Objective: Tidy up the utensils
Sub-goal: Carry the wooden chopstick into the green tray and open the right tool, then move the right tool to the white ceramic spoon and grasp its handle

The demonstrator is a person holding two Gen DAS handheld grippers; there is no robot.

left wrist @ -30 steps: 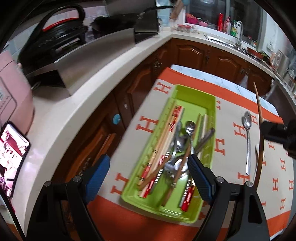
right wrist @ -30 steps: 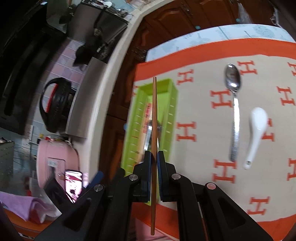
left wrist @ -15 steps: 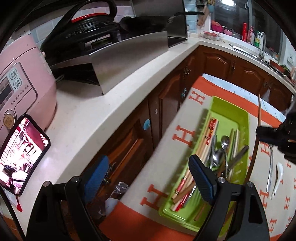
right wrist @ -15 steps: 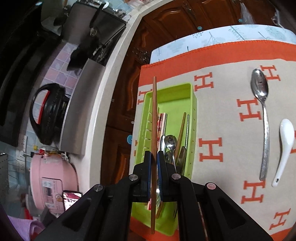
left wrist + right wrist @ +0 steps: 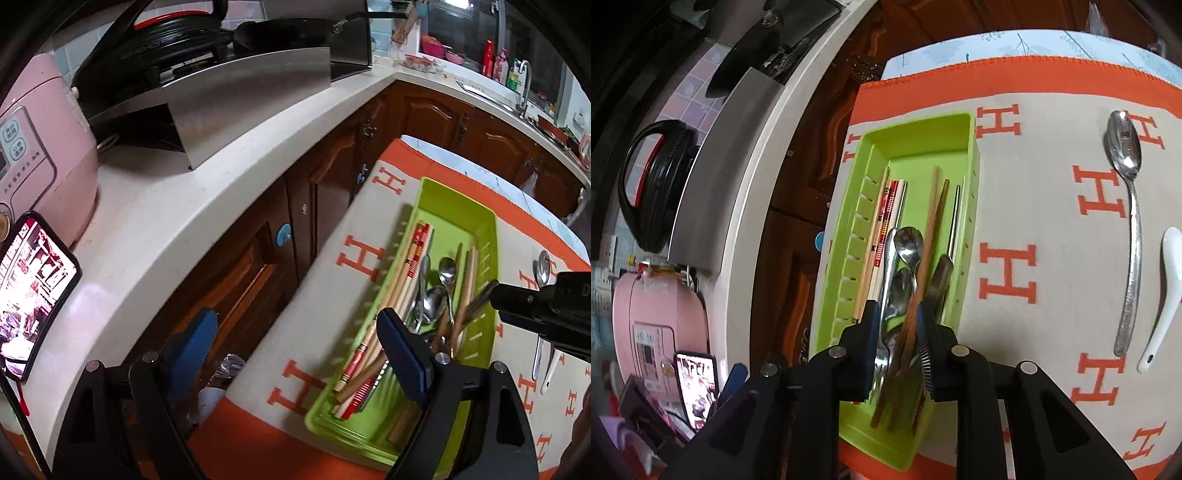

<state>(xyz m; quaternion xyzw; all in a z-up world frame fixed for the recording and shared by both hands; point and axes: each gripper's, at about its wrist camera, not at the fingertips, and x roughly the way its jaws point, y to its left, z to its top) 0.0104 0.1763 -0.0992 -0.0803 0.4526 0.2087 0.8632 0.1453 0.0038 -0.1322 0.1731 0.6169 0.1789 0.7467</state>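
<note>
Over tray [image 5: 971,155] | right gripper [image 5: 898,325] fingers parted, chopstick [image 5: 929,236] between | left gripper [image 5: 295,347] fingers spread

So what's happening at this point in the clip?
Someone is sorting cutlery into a green tray. The right gripper, jaws open, sits over the tray with a brown chopstick between them, apparently just let go. The left gripper is open and idle. A metal spoon and white spoon wait on the cloth.
</note>
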